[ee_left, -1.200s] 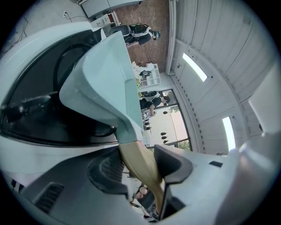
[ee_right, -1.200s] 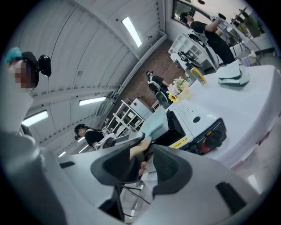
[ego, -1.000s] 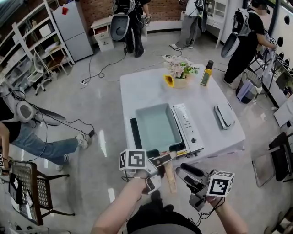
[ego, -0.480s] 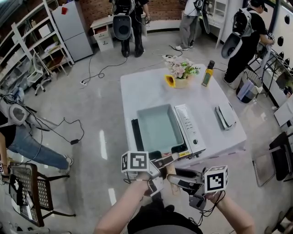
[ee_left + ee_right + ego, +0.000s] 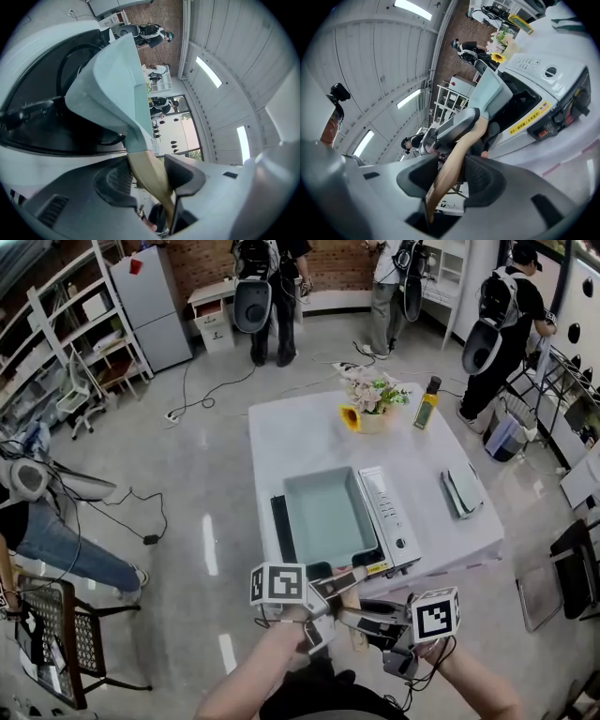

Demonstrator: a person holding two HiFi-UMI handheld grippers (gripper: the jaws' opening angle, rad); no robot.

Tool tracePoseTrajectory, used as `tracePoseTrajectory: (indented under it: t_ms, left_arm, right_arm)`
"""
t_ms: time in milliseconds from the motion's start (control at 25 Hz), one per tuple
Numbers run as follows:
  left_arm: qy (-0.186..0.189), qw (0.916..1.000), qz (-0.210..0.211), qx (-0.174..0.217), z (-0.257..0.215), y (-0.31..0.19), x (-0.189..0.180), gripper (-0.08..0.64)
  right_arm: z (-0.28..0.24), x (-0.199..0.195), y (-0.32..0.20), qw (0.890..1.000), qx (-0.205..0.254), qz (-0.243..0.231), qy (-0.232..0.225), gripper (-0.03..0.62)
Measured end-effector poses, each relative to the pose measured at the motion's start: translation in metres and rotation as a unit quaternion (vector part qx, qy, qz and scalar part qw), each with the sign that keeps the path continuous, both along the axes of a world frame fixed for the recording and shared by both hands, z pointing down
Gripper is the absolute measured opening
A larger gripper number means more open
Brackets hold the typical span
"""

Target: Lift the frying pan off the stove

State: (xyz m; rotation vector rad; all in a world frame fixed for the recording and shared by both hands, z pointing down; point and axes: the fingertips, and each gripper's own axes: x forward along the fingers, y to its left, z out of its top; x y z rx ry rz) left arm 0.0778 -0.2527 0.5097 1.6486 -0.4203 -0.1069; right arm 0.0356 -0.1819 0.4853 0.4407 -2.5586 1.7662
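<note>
A pale teal square frying pan [image 5: 323, 512] sits on the stove [image 5: 392, 512], its wooden handle [image 5: 350, 597] pointing at me. My left gripper [image 5: 345, 579] is shut on the handle close to the pan. In the left gripper view the handle [image 5: 151, 180] runs between both pads up to the pan [image 5: 117, 89]. My right gripper [image 5: 352, 618] is further back on the same handle. Its jaws have just been closing. The right gripper view shows the handle [image 5: 457, 152] pinched between the pads [image 5: 485, 180], and the pan [image 5: 490, 96] beyond them.
The stove stands at the near edge of a white table [image 5: 281, 437]. On the table are a flower pot [image 5: 370, 401], an oil bottle [image 5: 427, 401] and a folded cloth [image 5: 462, 490]. People stand at the back, cables cross the floor, and a chair [image 5: 52, 634] is at my left.
My right gripper has swung left from beside the handle to sit around it, just behind the left gripper. The left gripper and the pan have stayed put.
</note>
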Motion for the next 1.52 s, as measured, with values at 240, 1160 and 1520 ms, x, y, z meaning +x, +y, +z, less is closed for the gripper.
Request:
tracePoseTrajectory:
  t_ms: [240, 1160, 1520]
  left_arm:
    - [-0.002, 1.0, 0.001, 0.0, 0.001, -0.001, 0.0, 0.192]
    - [-0.029, 0.9991, 0.023, 0.018, 0.001, 0.004, -0.001, 0.193]
    - [-0.038, 0.9971, 0.033, 0.056, -0.011, 0.01, -0.002, 0.193]
  right_arm:
    - [0.001, 0.0, -0.001, 1.0, -0.011, 0.005, -0.007, 0.163]
    - [0.001, -0.004, 0.003, 1.0, -0.001, 0.017, -0.009, 0.16]
    - [-0.004, -0.009, 0.011, 1.0, 0.025, 0.018, -0.007, 0.161]
